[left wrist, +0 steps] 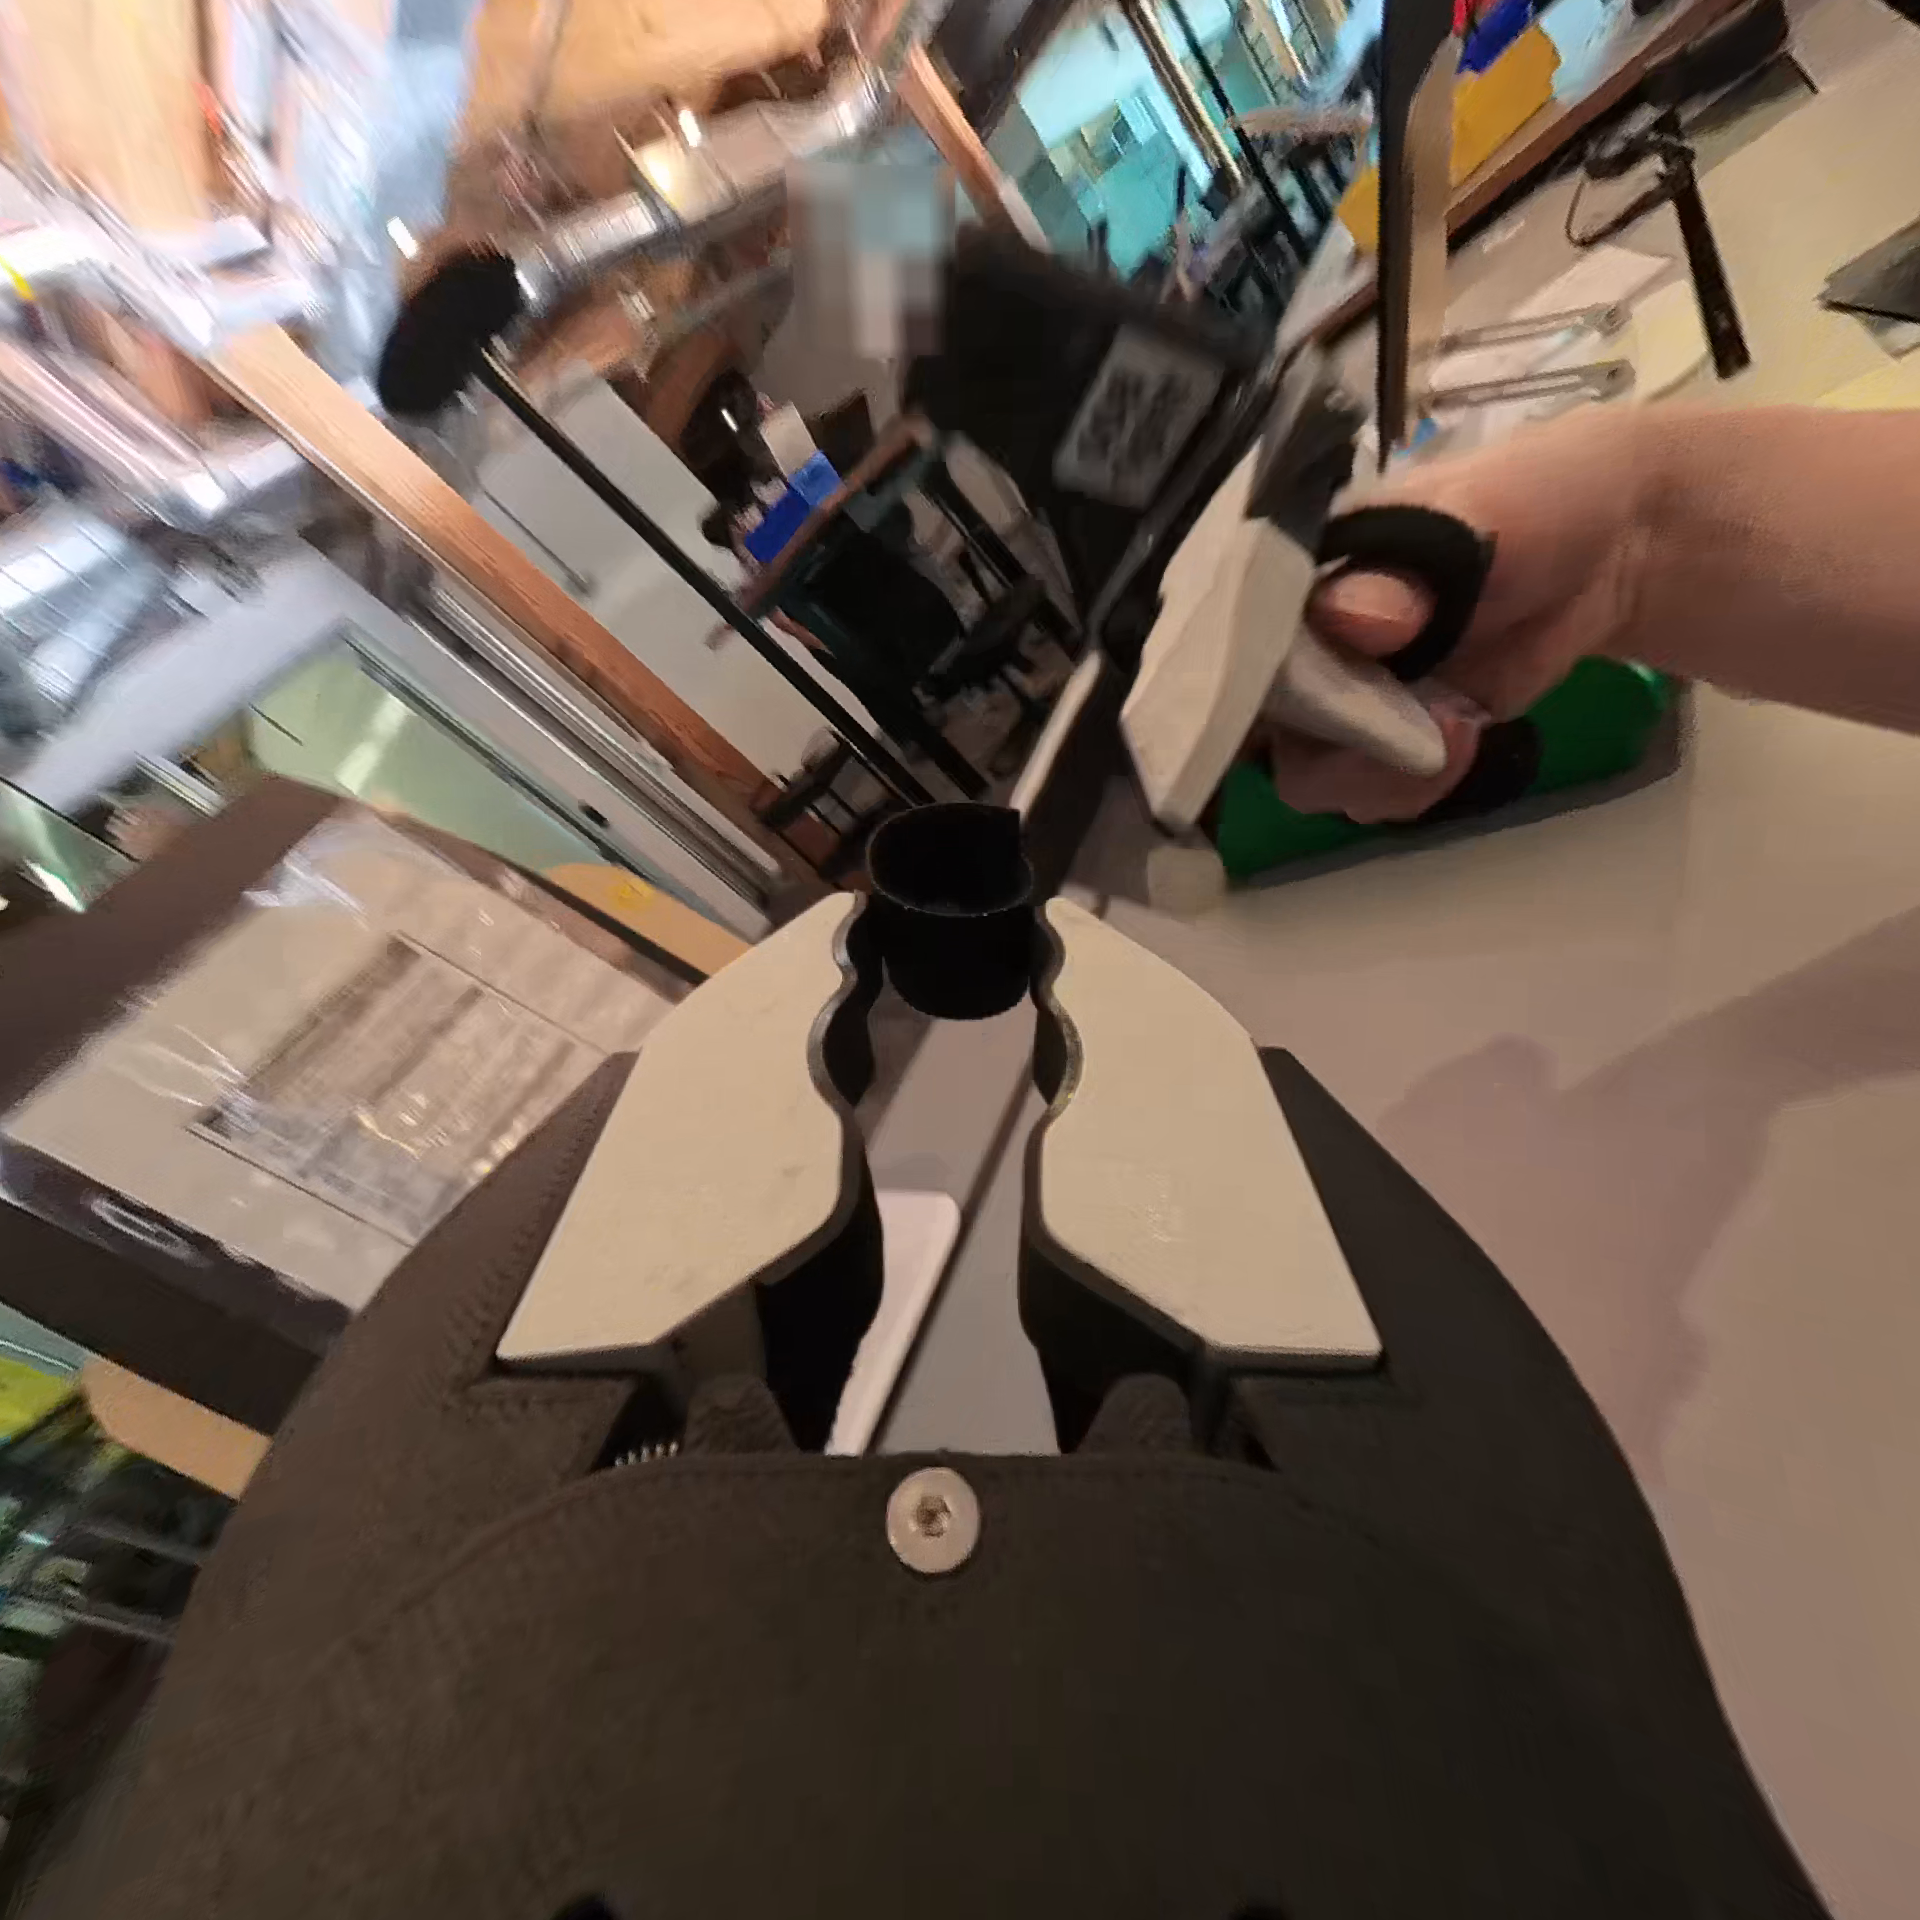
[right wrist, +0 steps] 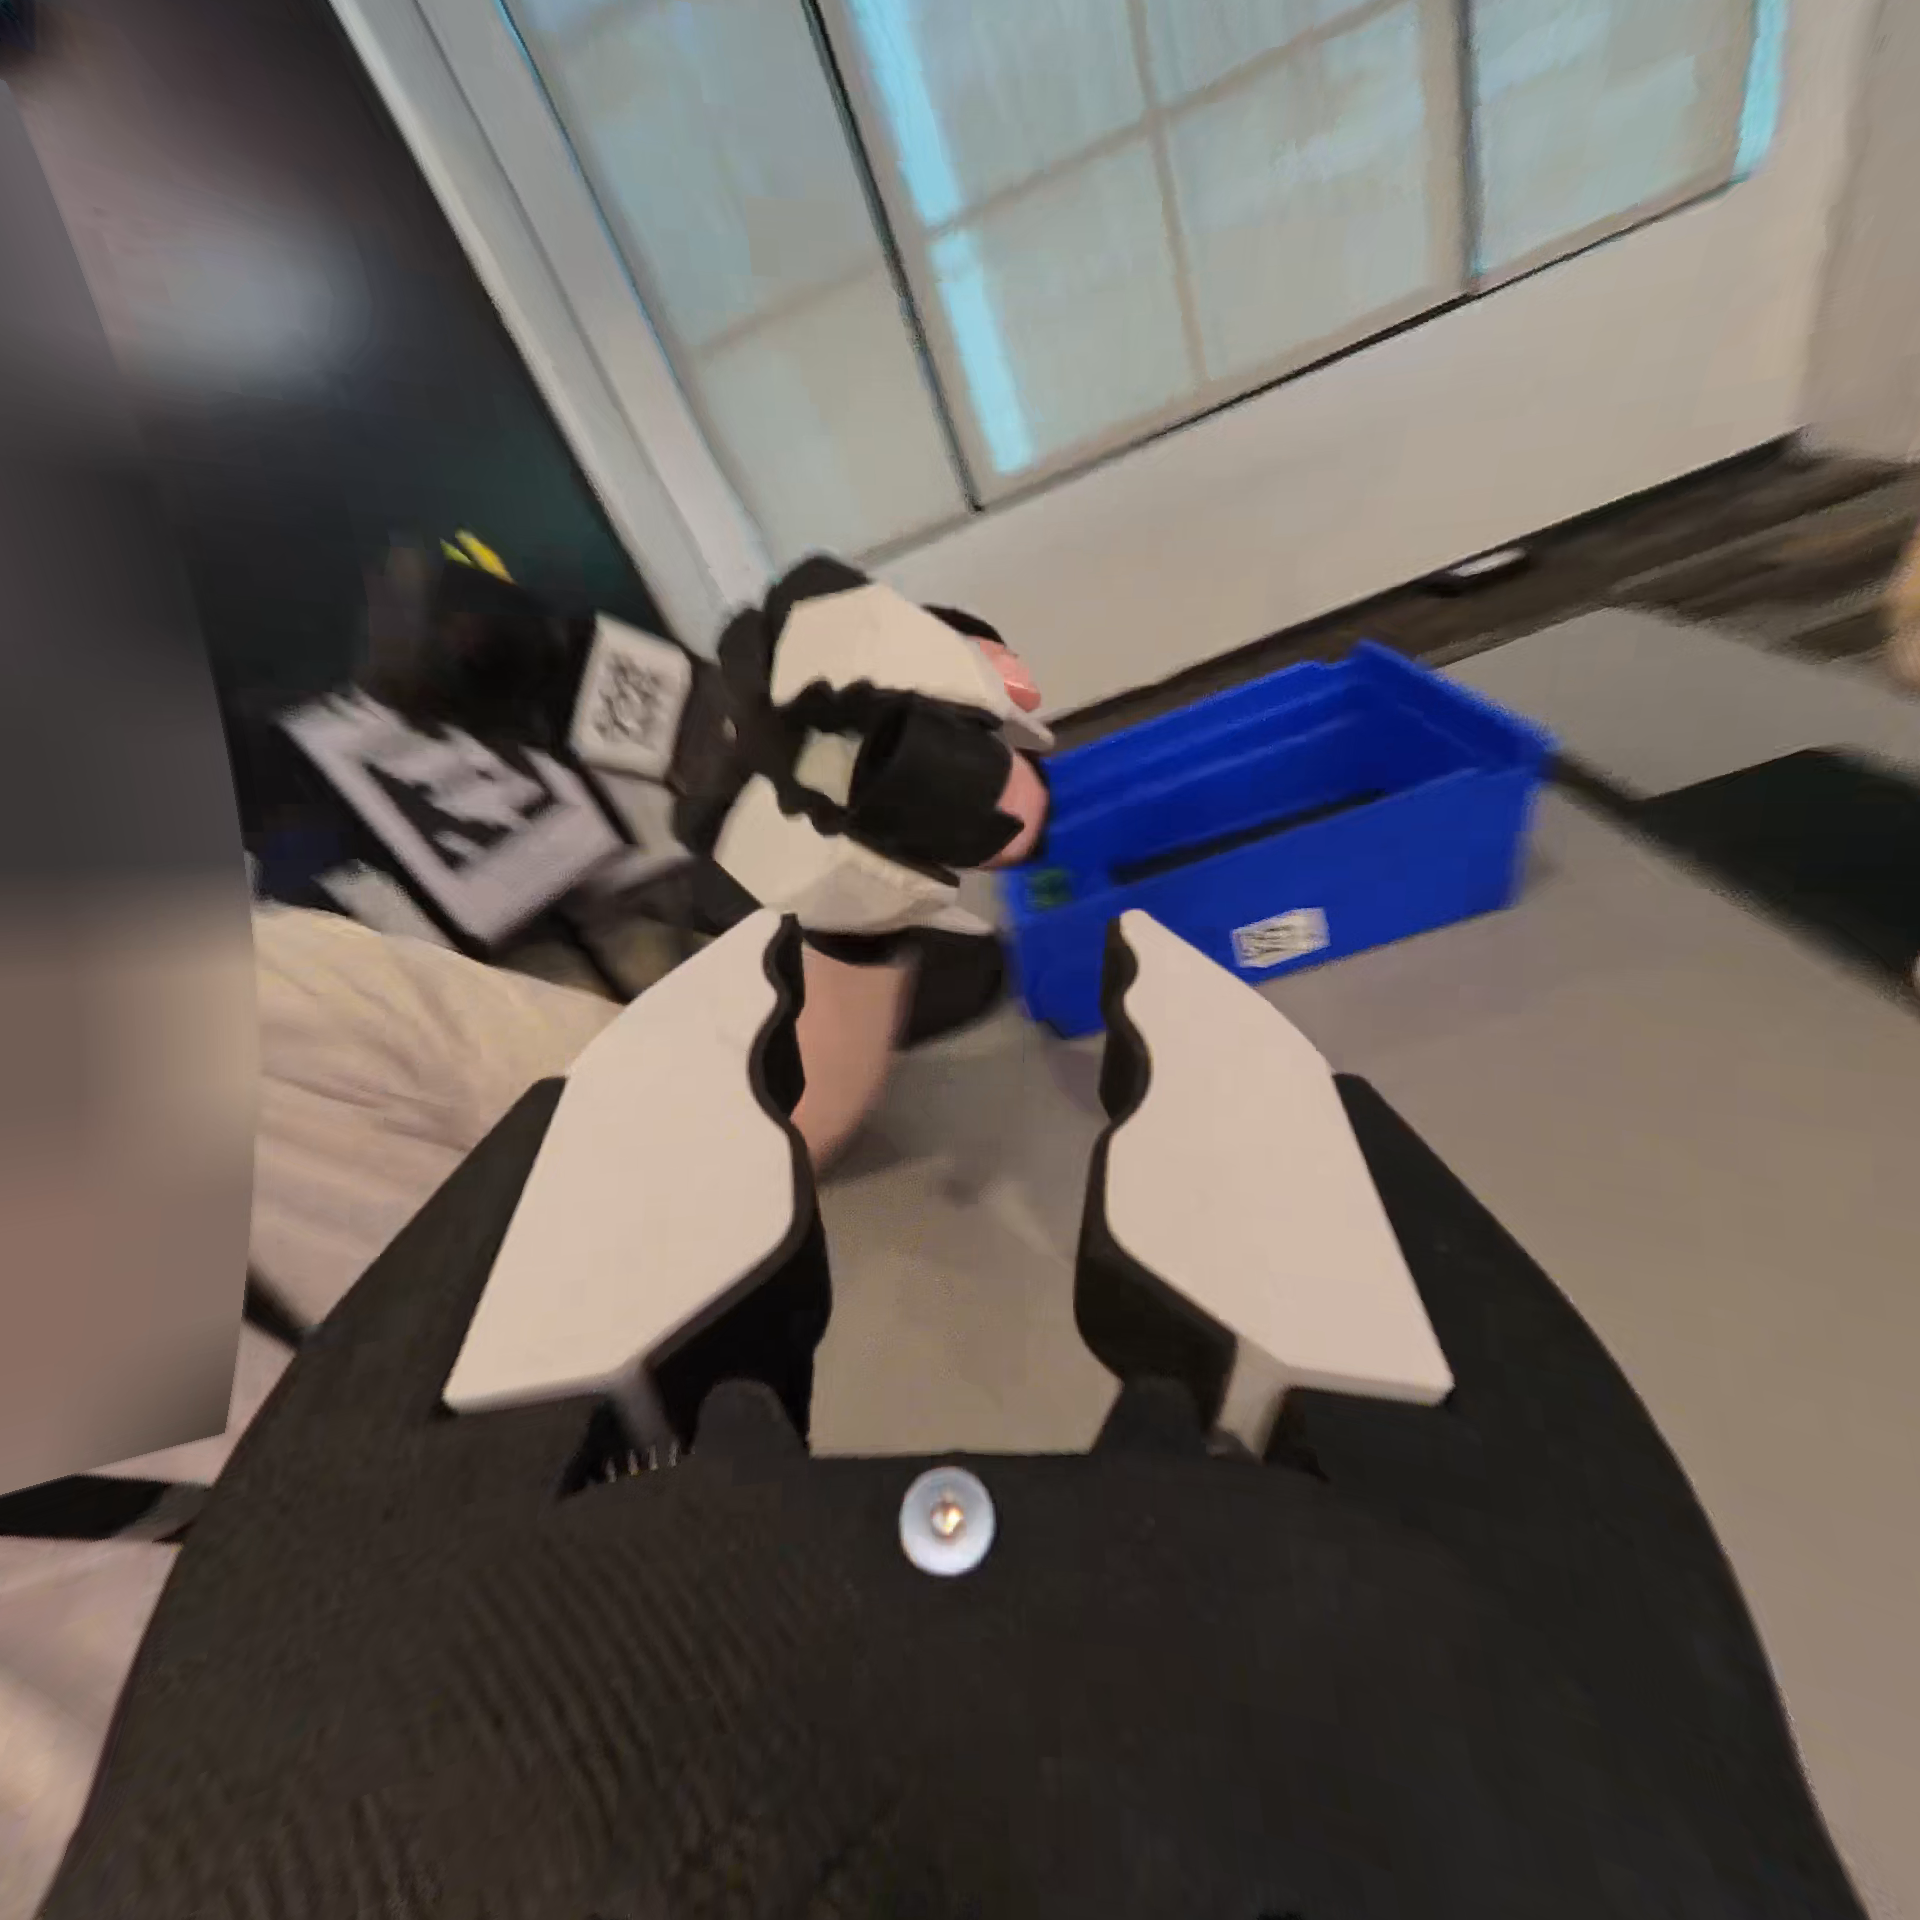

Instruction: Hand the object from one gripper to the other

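A short black tube [left wrist: 951, 961] sits upright between the tips of my left gripper [left wrist: 948, 925], which is shut on it above the edge of a grey table [left wrist: 1455, 1039]. My right gripper [left wrist: 1184, 727] shows in the left wrist view at the upper right, held by a hand [left wrist: 1558, 561], apart from the tube. In the right wrist view my right gripper [right wrist: 951, 935] is open and empty. It points at the left gripper [right wrist: 987, 800], which holds the black tube [right wrist: 935, 800] a short way ahead of the right fingertips.
A blue bin [right wrist: 1299, 862] stands on the grey table [right wrist: 1558, 1143] behind and right of the grippers. A green object [left wrist: 1600, 727] lies on the table under the hand. Shelves and benches fill the blurred background.
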`<control>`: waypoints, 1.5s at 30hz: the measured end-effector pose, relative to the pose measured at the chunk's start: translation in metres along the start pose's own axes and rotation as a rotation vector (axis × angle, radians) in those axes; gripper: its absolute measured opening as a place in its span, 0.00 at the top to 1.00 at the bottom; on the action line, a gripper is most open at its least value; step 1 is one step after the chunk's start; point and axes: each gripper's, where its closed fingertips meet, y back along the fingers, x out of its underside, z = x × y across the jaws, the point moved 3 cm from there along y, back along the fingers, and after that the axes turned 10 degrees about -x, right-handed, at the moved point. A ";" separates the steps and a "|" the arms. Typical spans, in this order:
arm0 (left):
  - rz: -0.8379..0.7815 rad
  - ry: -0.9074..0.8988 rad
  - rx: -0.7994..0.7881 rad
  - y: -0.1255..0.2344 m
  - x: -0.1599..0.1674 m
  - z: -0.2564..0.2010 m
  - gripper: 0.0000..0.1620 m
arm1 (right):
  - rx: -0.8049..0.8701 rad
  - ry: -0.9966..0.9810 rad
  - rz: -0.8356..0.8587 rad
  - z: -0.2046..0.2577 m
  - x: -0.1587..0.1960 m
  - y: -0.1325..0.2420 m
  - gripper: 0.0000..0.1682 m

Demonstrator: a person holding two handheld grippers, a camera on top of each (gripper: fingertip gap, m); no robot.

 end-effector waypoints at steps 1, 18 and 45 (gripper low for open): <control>0.059 0.019 0.036 0.001 0.007 0.000 0.84 | 0.084 0.138 0.055 0.000 0.000 0.002 0.67; 0.468 -0.219 0.406 0.024 0.072 -0.049 0.83 | 0.402 1.275 0.909 -0.013 0.078 -0.039 0.89; 0.066 0.593 0.282 0.023 -0.043 -0.002 0.80 | 0.867 1.880 -0.286 0.062 0.003 -0.013 0.98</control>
